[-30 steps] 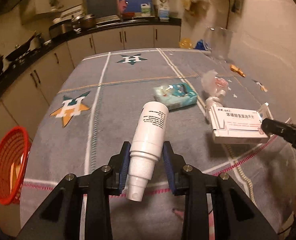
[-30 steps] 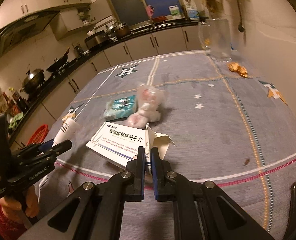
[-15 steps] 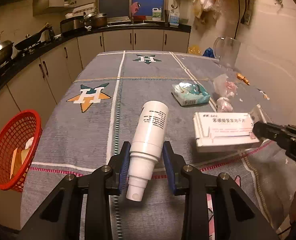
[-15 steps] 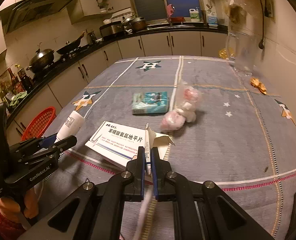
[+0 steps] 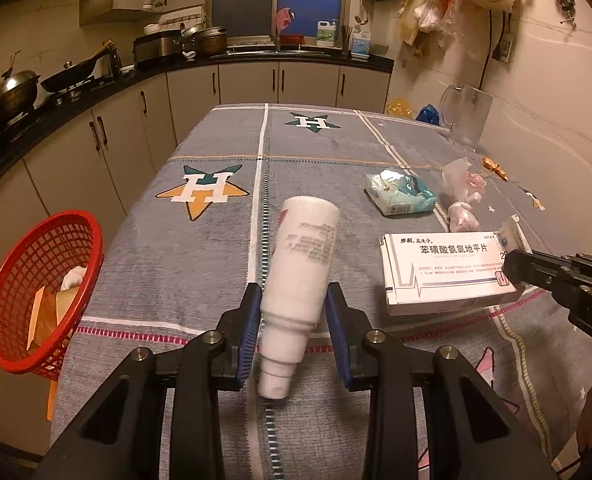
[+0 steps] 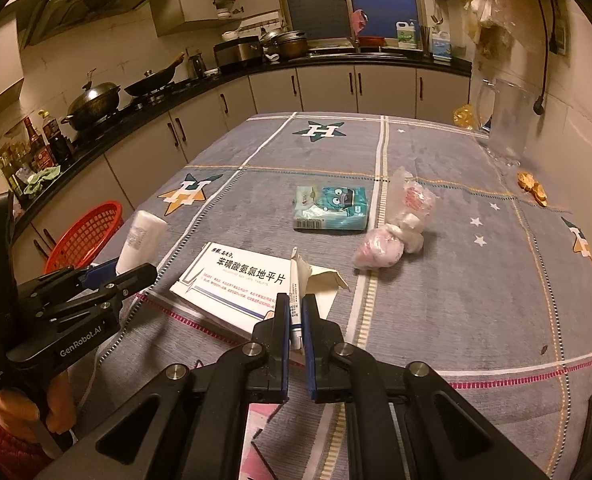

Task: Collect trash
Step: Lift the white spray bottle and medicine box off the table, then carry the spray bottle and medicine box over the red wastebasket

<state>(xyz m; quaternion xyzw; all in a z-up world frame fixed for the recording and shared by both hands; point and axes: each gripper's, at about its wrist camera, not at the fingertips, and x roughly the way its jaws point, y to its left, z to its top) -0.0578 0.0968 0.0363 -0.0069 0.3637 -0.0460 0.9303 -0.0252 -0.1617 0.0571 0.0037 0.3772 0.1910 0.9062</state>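
Left gripper [image 5: 294, 326] pointed forward and down, blue-padded fingers [image 5: 251, 330] partly closed and pressing both sides of a white bottle [image 5: 301, 266], held nozzle toward the camera. Right gripper [image 6: 294, 322] also angled down, fingers [image 6: 282, 344] almost together, pinching the flap of a white medicine box [image 6: 232, 284]. In the right wrist view a hand [image 6: 56, 412] grips the left gripper's handle at lower left.

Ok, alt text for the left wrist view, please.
The left claw grips a white bottle above a grey star-patterned tablecloth. At right, the right claw holds a white medicine box; a red basket sits at left.
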